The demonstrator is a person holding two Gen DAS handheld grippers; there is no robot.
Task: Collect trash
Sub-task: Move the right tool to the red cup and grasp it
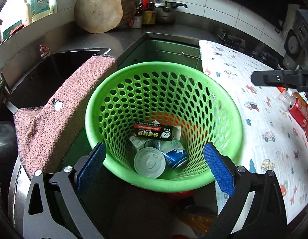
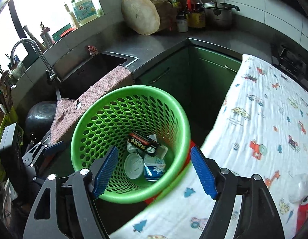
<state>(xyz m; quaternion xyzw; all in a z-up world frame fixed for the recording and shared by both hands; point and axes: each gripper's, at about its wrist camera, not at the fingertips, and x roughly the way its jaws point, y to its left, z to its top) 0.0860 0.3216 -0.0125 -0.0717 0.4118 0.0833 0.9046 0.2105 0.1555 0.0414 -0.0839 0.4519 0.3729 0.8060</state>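
Note:
A green perforated waste basket (image 1: 163, 75) (image 2: 173, 107) stands on the floor beside the cloth-covered table. Inside lie a black carton (image 1: 155, 133) (image 2: 144, 143), a white round lid (image 1: 150, 162) (image 2: 134, 165), a blue can (image 1: 176, 157) (image 2: 153, 172) and white wrappers. My left gripper (image 1: 154, 159) is open and empty above the basket's near rim. My right gripper (image 2: 154, 171) is open and empty, also over the basket. A red can (image 1: 298, 111) (image 2: 305, 211) and a clear plastic bottle (image 1: 287, 98) lie on the table at the right.
The table carries a white cloth with cartoon prints (image 1: 253, 119) (image 2: 263, 129). A pink towel (image 1: 60, 109) (image 2: 94, 97) hangs over the sink edge (image 2: 114, 56) left of the basket. A wooden block (image 1: 100, 10), bottles and a pot stand on the far counter.

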